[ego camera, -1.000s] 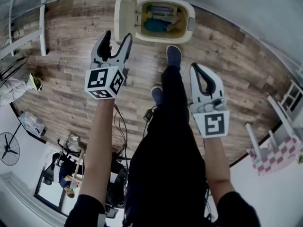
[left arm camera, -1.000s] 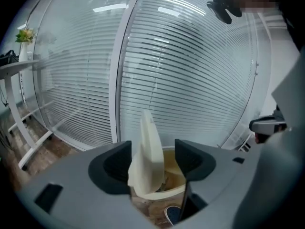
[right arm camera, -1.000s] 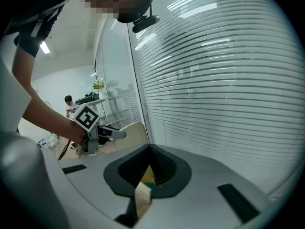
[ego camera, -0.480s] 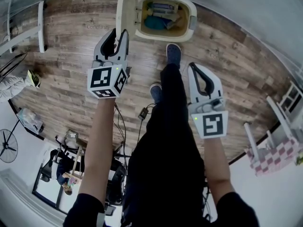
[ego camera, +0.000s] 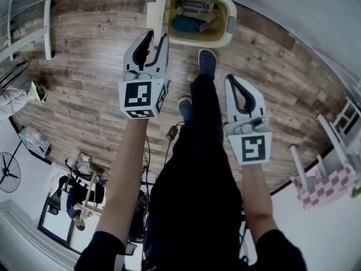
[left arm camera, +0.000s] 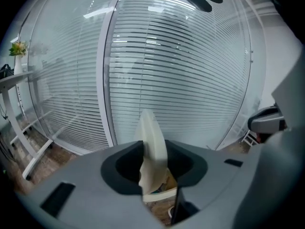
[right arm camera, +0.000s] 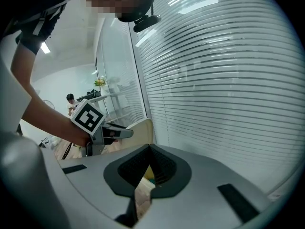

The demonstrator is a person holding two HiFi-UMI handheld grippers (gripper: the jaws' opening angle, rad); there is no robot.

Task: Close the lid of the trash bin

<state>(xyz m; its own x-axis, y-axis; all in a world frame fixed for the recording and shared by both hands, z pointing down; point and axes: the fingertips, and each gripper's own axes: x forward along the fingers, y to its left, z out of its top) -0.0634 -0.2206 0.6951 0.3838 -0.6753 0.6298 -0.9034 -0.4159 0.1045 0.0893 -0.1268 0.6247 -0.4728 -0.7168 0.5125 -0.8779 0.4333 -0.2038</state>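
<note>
The cream trash bin (ego camera: 225, 35) stands open on the wood floor at the top, with rubbish inside. Its lid (ego camera: 160, 5) stands upright on edge at the bin's left side. My left gripper (ego camera: 155, 38) reaches to it. In the left gripper view the lid (left arm camera: 151, 137) fills the gap between the dark pads of the left gripper (left arm camera: 153, 174); the jaws have just closed in on it, then eased slightly. My right gripper (ego camera: 241, 86) hangs shut and empty above the floor, right of the bin. The right gripper view shows the left gripper (right arm camera: 114, 133) at the lid (right arm camera: 142, 128).
The person's legs and blue shoes (ego camera: 207, 64) stand just in front of the bin. A glass wall with blinds (left arm camera: 190, 70) runs behind it. A white shelf frame (ego camera: 49, 27) is at the left, cables (ego camera: 172, 133) lie on the floor, a pink checked stand (ego camera: 333, 180) at right.
The left gripper moved right toward the bin and its jaws closed from wide open. The lid swung from lying flat to the left up to standing on edge.
</note>
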